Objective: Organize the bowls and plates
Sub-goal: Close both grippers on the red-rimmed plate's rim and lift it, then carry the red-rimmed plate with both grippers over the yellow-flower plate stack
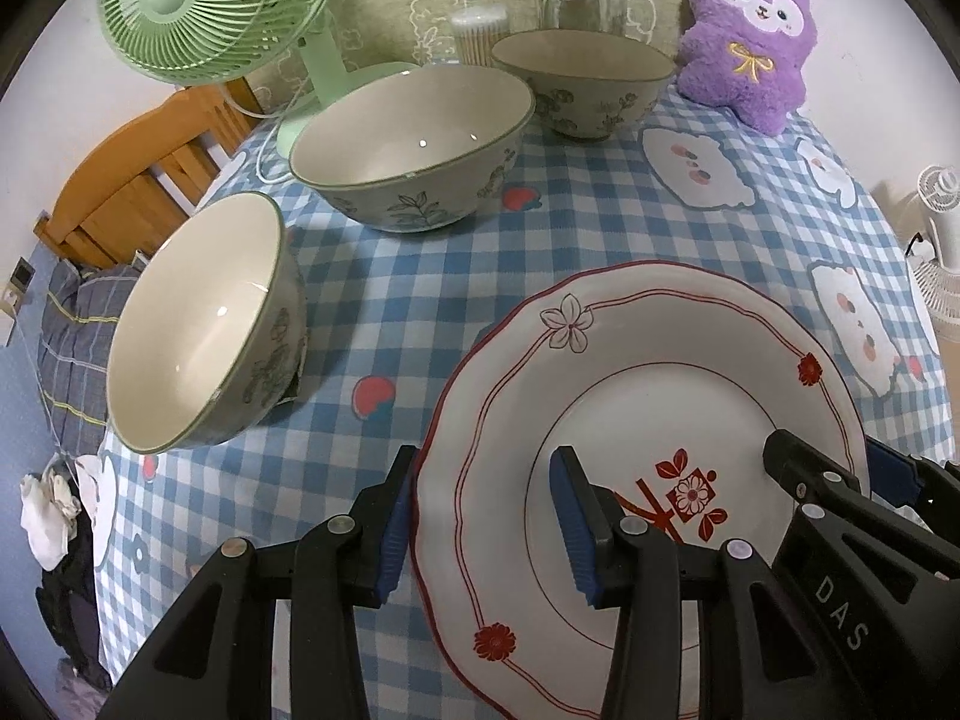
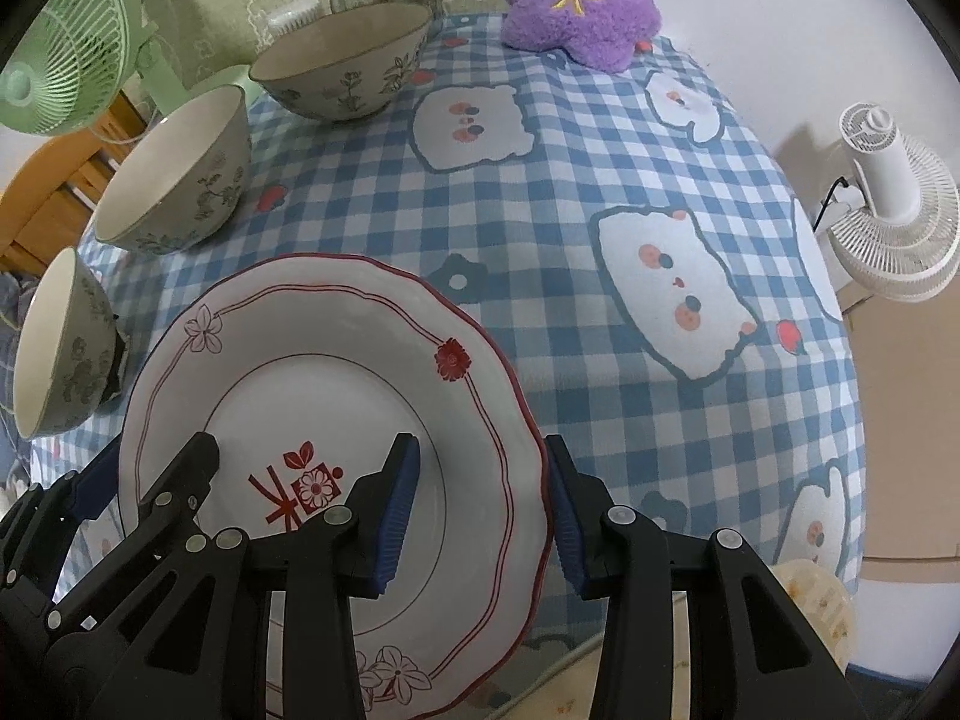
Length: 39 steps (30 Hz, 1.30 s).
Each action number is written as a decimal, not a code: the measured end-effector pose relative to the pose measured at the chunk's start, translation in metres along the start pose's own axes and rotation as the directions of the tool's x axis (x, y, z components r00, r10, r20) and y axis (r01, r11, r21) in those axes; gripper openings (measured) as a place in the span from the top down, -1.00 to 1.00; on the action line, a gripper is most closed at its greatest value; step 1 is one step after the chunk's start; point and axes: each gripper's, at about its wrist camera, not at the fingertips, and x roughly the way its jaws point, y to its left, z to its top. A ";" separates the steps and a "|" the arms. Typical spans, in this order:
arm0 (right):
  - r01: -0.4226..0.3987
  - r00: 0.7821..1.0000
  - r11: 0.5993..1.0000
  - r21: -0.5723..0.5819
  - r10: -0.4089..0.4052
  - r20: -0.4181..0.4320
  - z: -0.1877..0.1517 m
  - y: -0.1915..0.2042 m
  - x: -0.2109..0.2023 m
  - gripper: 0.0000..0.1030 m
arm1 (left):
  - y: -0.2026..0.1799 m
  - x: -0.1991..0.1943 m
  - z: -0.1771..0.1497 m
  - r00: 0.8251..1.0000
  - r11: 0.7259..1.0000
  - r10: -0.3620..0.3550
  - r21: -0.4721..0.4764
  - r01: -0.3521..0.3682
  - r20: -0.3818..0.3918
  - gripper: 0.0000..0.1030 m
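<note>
1. Blue-checked tablecloth [image 1: 456, 276] over table; green fan [image 1: 198, 6] and purple plush toy [image 1: 750, 36] at 12 o'clock edge.
2. Three floral bowls [image 1: 414, 150] ranged from 9 to 12 o'clock.
3. Red-trimmed plate [image 1: 636, 450] at 6 o'clock, nearest edge.
4. Left gripper [image 1: 486, 516]: fingers straddling plate's 9 o'clock rim, apparently clamped.
5. Right gripper [image 2: 480, 510]: fingers straddling 3 o'clock rim, pad contact unclear.

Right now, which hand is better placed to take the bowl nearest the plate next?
Left. The left gripper straddles the plate rim on the side next to that bowl. The right gripper straddles the opposite rim, so the whole plate lies in its way.
</note>
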 end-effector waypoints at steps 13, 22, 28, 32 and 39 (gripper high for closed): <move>0.022 0.999 1.000 0.016 -0.023 0.050 -0.006 0.005 -0.037 0.13 | 0.009 -0.029 -0.002 0.999 1.000 -0.028 0.001 0.028 0.038 0.14; 0.043 0.996 0.998 0.042 -0.046 0.083 -0.014 0.005 -0.060 0.13 | 0.014 -0.050 -0.004 0.996 0.998 -0.055 0.015 0.054 0.071 0.14; 0.055 0.992 0.996 0.070 -0.062 0.105 -0.023 0.004 -0.077 0.13 | 0.016 -0.065 -0.009 0.993 0.997 -0.073 0.037 0.070 0.091 0.14; 0.056 0.990 0.995 0.088 -0.067 0.121 -0.029 0.001 -0.087 0.13 | 0.016 -0.074 -0.012 0.991 0.995 -0.085 0.054 0.079 0.107 0.14; 0.049 0.988 0.995 0.087 -0.061 0.141 -0.036 -0.004 -0.100 0.13 | 0.012 -0.087 -0.017 0.988 0.995 -0.082 0.066 0.074 0.127 0.14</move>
